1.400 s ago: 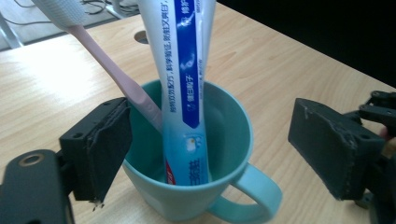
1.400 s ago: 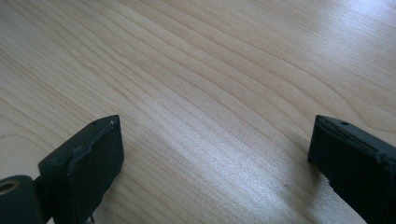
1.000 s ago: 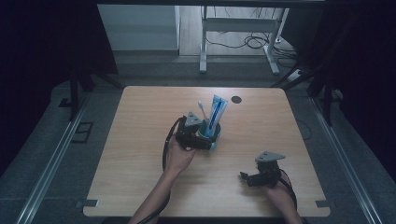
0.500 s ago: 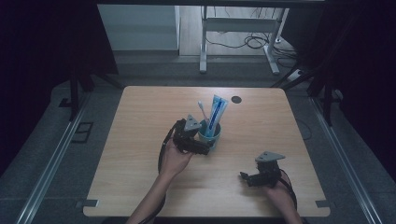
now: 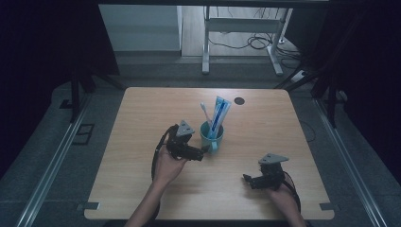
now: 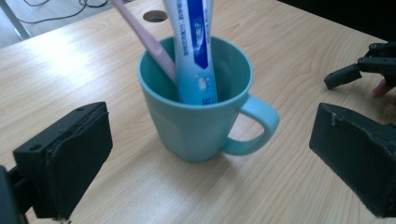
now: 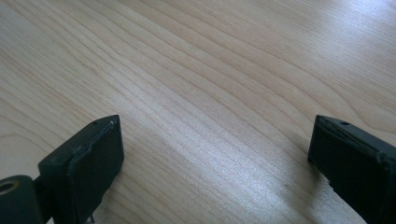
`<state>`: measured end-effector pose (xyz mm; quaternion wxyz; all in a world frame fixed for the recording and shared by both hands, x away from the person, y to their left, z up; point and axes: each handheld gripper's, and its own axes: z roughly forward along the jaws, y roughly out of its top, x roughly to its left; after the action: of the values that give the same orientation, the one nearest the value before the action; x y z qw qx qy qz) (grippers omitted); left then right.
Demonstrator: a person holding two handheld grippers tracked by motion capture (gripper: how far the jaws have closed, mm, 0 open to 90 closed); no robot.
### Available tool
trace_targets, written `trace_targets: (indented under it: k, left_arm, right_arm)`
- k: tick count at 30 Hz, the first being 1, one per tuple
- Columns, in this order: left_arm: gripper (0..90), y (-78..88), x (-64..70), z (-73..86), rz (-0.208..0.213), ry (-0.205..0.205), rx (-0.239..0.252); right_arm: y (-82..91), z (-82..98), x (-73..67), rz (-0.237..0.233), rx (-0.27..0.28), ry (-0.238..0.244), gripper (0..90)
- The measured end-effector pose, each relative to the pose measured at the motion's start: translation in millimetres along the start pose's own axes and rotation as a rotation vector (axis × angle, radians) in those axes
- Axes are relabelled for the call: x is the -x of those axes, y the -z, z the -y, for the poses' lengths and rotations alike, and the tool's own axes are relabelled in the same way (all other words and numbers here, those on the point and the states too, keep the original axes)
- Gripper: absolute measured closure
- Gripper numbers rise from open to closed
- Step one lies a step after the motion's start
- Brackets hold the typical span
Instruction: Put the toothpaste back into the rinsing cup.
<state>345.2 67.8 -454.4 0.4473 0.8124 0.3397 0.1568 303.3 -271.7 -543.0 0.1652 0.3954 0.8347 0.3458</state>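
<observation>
The left gripper point(image 5: 204, 151) is held with jaws spread wide just beside the teal mug point(image 5: 211, 135) mid-table, so that toothbrush point(image 5: 205, 113) and toothpaste tube point(image 5: 219, 115) stand undisturbed, while the right gripper point(image 5: 247, 178), likewise wide, is parked apart.

Ahead of the left gripper point(image 6: 205, 154), jaws spread wide, the teal mug point(image 6: 198, 105) stands just beyond the fingertips, blocking the gap; its handle point(image 6: 254, 126) juts toward the right-hand finger. Toothbrush point(image 6: 144, 39) and toothpaste tube point(image 6: 194, 46) rise above the rim. Bare table point(image 7: 210, 93) lies between the right gripper point(image 7: 215, 163) fingers.
</observation>
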Motion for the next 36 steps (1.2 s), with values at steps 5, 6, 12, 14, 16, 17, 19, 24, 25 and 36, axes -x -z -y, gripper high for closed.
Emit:
trace_targets:
  k: [5,6,12,14,16,17,19,24,25,36]
  left_arm:
    - [0.0,7.1,-3.7,8.1,-0.001,0.012,0.009]
    - [0.0,8.5,-4.5,9.6,0.000,0.014,0.011]
    - [0.0,16.2,-7.3,19.4,0.002,0.023,0.003]
    - [0.0,18.1,-7.8,22.3,0.000,0.024,-0.001]
    - [0.0,20.3,-8.4,25.7,-0.004,0.030,-0.002]
    - [0.0,21.6,-9.0,27.4,-0.005,0.031,-0.005]
    - [0.0,24.3,-9.9,30.9,-0.009,0.036,-0.007]
    - [0.0,31.4,-12.1,40.3,-0.018,0.058,-0.016]
    - [0.0,32.9,-12.6,42.5,-0.020,0.060,-0.020]
    - [0.5,45.2,-16.4,67.5,-0.036,0.098,-0.042]
  right_arm:
    - [0.1,0.2,-0.2,-0.003,0.003,0.000,3.8]
    - [0.1,0.2,-0.2,-0.003,0.003,0.000,3.8]
    - [0.2,0.2,-0.3,-0.003,0.002,-0.002,3.8]
    - [0.2,0.2,-0.3,-0.004,0.002,-0.001,3.9]
    - [0.2,0.3,-0.3,-0.004,0.002,-0.001,3.9]
    - [0.3,0.3,-0.2,-0.004,0.002,0.000,3.9]
    - [0.2,0.2,-0.3,-0.004,0.002,-0.002,3.9]
    - [0.2,0.3,-0.4,-0.004,0.002,-0.002,3.9]
    - [0.2,0.3,-0.3,-0.004,0.002,-0.002,3.9]
    - [0.2,0.3,-0.3,-0.003,0.002,-0.001,3.9]
